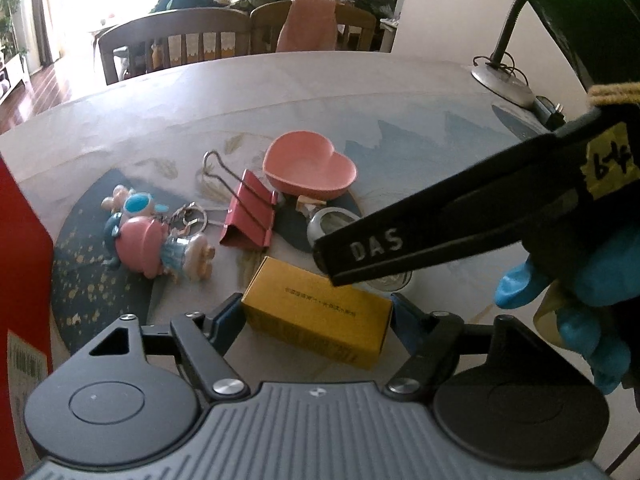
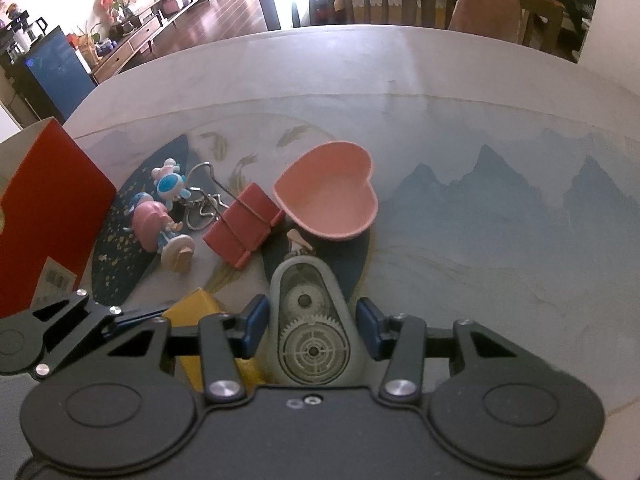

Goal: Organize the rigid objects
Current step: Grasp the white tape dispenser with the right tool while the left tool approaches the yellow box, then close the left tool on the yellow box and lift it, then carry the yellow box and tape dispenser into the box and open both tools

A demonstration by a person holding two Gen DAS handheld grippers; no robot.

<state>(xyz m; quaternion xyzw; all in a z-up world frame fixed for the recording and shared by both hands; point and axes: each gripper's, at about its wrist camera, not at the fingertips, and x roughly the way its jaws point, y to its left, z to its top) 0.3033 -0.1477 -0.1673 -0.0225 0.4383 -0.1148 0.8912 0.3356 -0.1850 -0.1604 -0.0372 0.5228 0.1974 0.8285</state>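
— Yellow box (image 1: 320, 316) is sitting between the spread fingers of the left hand-held gripper (image 1: 318, 314), right?
— Yes. Right hand-held gripper (image 2: 312, 322), reaching level, is straddling the grey tape dispenser (image 2: 308, 320), jaws apart, before the pink heart dish (image 2: 332, 196) on the tabletop (image 2: 480, 216).

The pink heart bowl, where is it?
In both wrist views the pink heart bowl sits mid-table, right of the red binder clip, beyond the correction tape.

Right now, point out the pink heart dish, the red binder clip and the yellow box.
pink heart dish (image 2: 330, 196): right wrist view, inner floor.
red binder clip (image 1: 250, 216): left wrist view, red body.
yellow box (image 1: 320, 312): left wrist view, top face.
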